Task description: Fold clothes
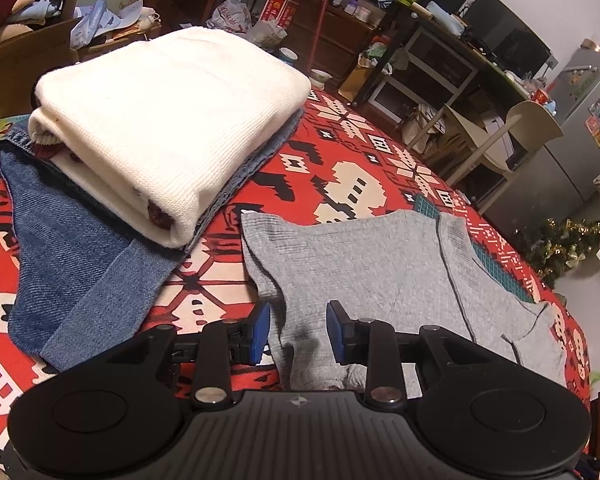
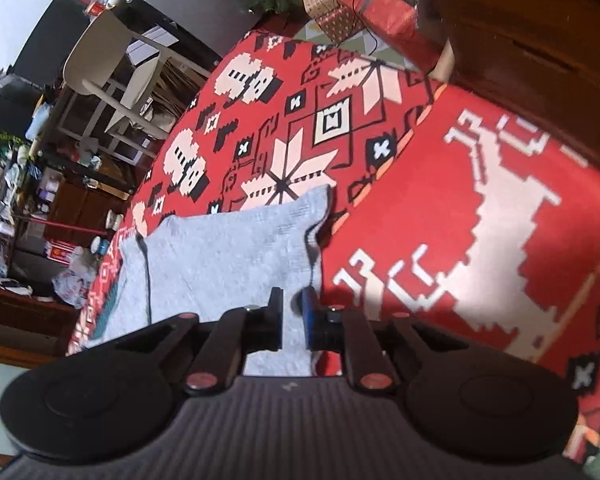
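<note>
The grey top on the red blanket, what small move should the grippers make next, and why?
Probably close both on the cloth. The grey top lies flat, unfolded; the left gripper is open over its near edge, and the right gripper shows a narrow gap at its other edge.

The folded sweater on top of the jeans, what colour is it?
The folded sweater is cream white, with dark red bits at its edge. The left wrist view shows it best.

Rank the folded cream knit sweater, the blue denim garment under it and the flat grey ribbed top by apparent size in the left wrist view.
1. Folded cream knit sweater, largest.
2. Flat grey ribbed top, close behind; nearer the camera and partly hidden by the gripper, so unsure.
3. Blue denim garment, smallest showing; mostly covered by the sweater.
</note>
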